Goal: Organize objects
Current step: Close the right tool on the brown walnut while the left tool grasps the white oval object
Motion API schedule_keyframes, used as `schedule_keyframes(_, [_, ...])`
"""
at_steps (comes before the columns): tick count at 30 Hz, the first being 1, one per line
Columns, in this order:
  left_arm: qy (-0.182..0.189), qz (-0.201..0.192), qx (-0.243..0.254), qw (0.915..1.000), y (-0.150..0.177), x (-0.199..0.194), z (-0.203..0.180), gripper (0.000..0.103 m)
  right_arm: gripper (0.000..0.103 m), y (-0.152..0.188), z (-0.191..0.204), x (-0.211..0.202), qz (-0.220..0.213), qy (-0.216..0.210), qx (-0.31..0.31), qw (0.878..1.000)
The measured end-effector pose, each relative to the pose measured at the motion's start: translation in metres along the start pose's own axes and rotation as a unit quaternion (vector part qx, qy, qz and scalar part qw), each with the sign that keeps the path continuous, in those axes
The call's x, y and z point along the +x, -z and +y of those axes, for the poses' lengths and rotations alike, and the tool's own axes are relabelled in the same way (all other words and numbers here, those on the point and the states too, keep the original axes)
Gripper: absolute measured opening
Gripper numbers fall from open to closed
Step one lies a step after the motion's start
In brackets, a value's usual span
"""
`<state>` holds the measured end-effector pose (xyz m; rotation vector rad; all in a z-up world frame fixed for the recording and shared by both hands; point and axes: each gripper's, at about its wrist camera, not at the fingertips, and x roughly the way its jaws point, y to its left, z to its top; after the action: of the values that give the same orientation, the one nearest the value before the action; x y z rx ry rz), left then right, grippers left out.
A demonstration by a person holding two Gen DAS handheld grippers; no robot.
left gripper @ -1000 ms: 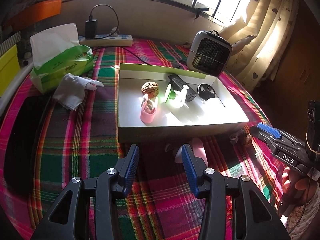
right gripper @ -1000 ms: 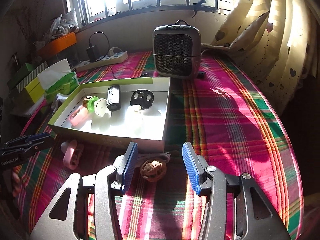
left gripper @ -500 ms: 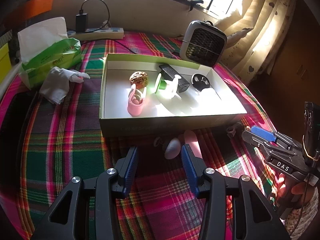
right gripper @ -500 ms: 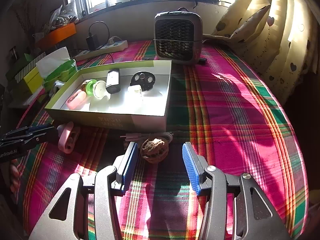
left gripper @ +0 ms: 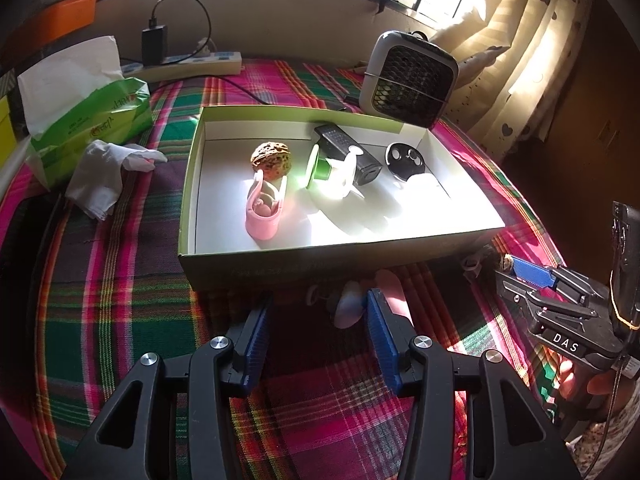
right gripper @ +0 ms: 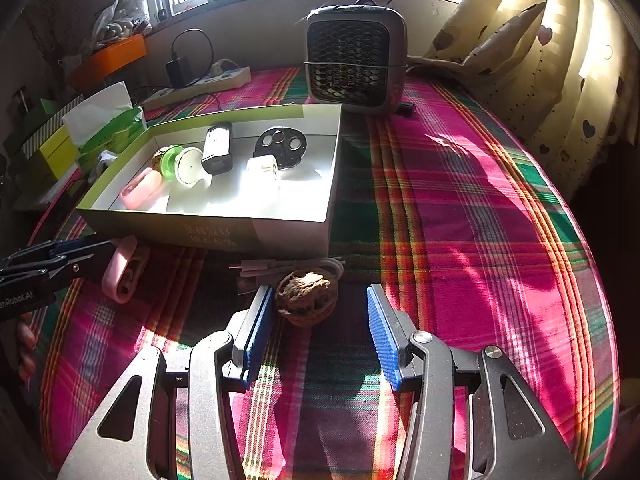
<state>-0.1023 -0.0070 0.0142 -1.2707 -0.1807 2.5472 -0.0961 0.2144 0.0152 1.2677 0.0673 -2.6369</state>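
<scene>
A green-walled box point(left gripper: 280, 258) point(right gripper: 256, 236) on the plaid cloth holds a walnut point(left gripper: 271, 157), a pink case point(left gripper: 265, 210), a green-and-white spool point(left gripper: 330, 170), a black remote point(left gripper: 348, 148) and a black disc point(left gripper: 404, 158). In front of the box lie a pink clip with a pale egg-shaped piece point(left gripper: 350, 306) point(right gripper: 120, 272). My left gripper point(left gripper: 316, 320) is open, its right finger beside that piece. My right gripper point(right gripper: 320, 312) is open around a second walnut point(right gripper: 306, 298) lying by a white cable point(right gripper: 288, 268).
A small grey heater point(right gripper: 354, 68) stands behind the box. A green tissue pack point(left gripper: 80, 116) and crumpled tissue point(left gripper: 104, 176) lie at left. A power strip with charger point(left gripper: 188, 64) sits by the window wall. Curtains hang at right.
Both grippers have moved forward. The left one now reaches the pink clip and pale piece; the walnut now sits between the right gripper's fingers. Both stay open.
</scene>
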Motion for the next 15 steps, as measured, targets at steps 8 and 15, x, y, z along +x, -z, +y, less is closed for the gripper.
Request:
schedule_keyframes(8, [-0.016, 0.003, 0.005, 0.9999, -0.0047, 0.0039, -0.0052, 0.045, 0.048, -0.0018, 0.0024, 0.0025, 0.003, 0.011, -0.008, 1.000])
schedule_keyframes(15, [-0.022, -0.002, 0.008, 0.9997, -0.0039, 0.0041, -0.0056, 0.040, 0.048, -0.0013, 0.0017, 0.0020, 0.003, 0.013, -0.006, 1.000])
